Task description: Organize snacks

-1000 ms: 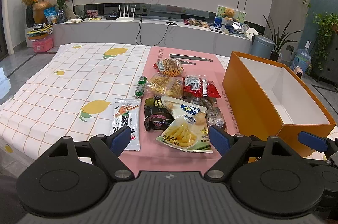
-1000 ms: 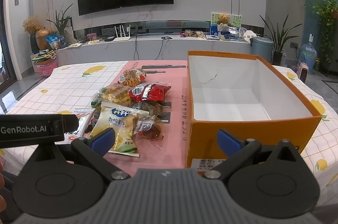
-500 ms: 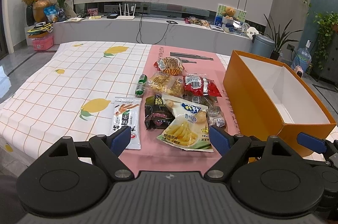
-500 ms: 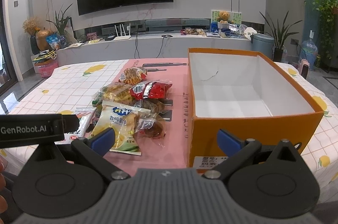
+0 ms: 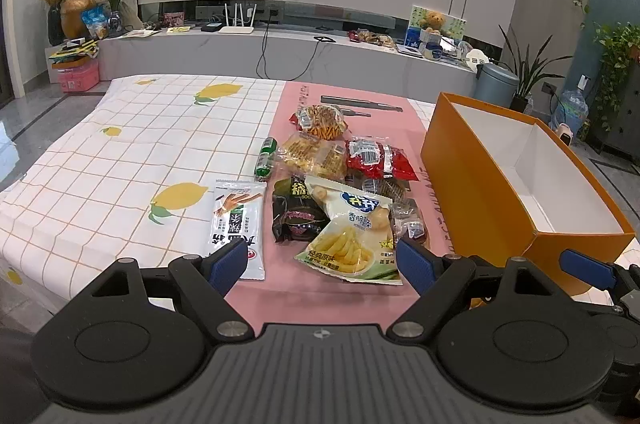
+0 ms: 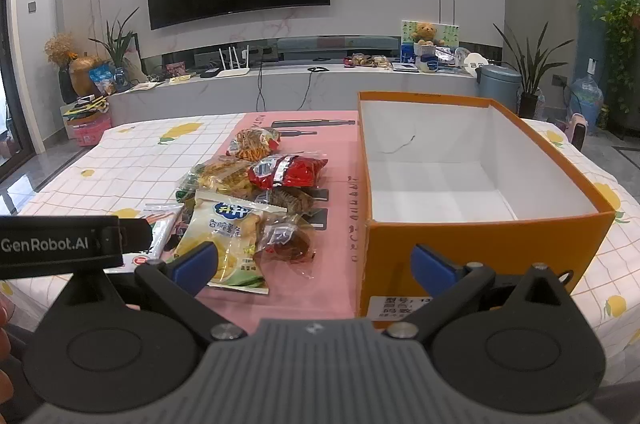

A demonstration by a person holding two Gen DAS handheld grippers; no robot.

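Both the left gripper (image 5: 322, 262) and right gripper (image 6: 314, 266) gape wide, holding nothing, above snack packets (image 5: 340, 192) beside the orange box (image 6: 480, 236).

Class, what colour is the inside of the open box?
White inside the orange box; the right wrist view shows it best.

One orange box (image 5: 472, 184) stands open on the table (image 5: 120, 160), and every count below is placed from it.

Left of the box lies a heap of snack packets, nine that can be told apart:
- one white sachet (image 5: 239, 224), farthest from the box
- one green tube (image 5: 266, 158)
- one dark packet (image 5: 294, 214)
- one pale chips bag (image 5: 352, 236)
- one red bag (image 5: 378, 158)
- one yellow crisp bag (image 5: 312, 156)
- one orange-stick bag (image 5: 320, 120), at the far end
- one brown packet (image 6: 290, 200)
- one clear wrapped piece (image 6: 286, 238), nearest the box

More may be buried in the heap.

One pink mat (image 5: 320, 288) lies under box and heap. Two tongs show, one left (image 5: 322, 260) and one right (image 6: 314, 264).
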